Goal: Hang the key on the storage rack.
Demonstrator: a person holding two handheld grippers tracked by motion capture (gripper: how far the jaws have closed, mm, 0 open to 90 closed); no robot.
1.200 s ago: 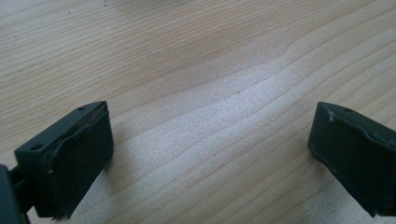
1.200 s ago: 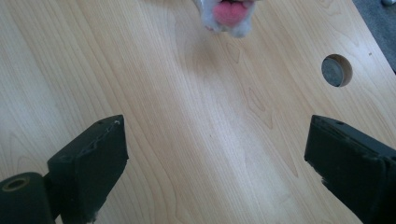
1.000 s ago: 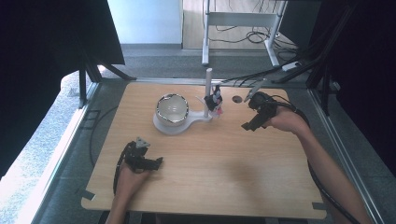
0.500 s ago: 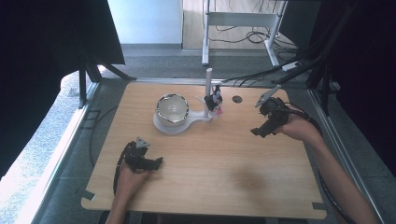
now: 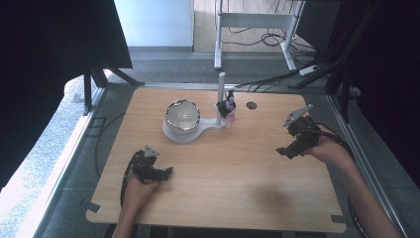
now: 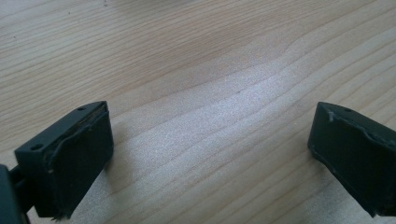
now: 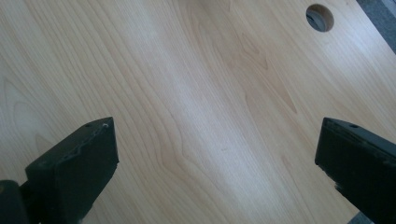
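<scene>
Round hole [image 5: 251, 105] in the wooden table [image 5: 223, 193]

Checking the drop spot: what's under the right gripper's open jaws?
Bare wooden table lies under the right gripper, with a round hole farther off. The wood right beneath each jaw is covered.

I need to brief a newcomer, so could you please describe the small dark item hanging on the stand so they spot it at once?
On the wooden table, find the white stand with the bowl. Beside its upright post hangs the small dark item, the one black and pink thing there.
</scene>
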